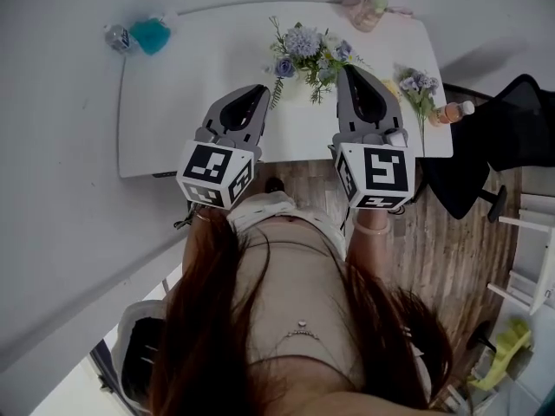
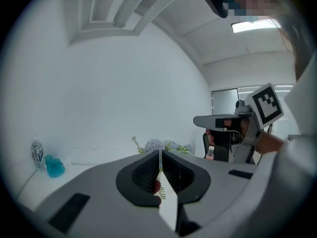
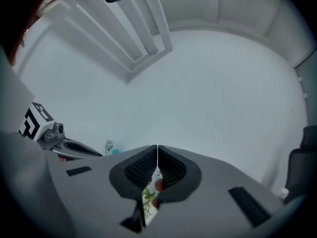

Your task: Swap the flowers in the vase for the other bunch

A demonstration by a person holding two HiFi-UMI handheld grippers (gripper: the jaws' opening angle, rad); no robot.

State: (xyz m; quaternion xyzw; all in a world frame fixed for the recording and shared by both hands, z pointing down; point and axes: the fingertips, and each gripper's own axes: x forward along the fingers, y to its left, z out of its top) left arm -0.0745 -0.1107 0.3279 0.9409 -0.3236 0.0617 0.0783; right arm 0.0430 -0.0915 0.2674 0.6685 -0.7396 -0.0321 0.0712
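Note:
A bunch of pale blue and white flowers [image 1: 308, 52] stands in a vase at the middle of the white table [image 1: 173, 120]; the blooms hide most of the vase. A second, smaller purple bunch [image 1: 418, 87] lies flat near the table's right end. My left gripper [image 1: 258, 90] is shut and empty, just left of the standing bunch. The right gripper [image 1: 350, 69] is also shut and empty, its tip right beside the bunch. In the left gripper view the flowers [image 2: 159, 145] rise just beyond the closed tips [image 2: 160, 152]. The right gripper view shows closed tips [image 3: 157, 147] with green leaves [image 3: 147, 200] below.
A water bottle [image 1: 117, 37] and a teal object [image 1: 153, 35] stand at the table's far left corner. A pink container [image 1: 368, 10] sits at the far right, an orange-pink bottle [image 1: 453, 111] at the right edge. A black chair [image 1: 507, 137] stands right of the table.

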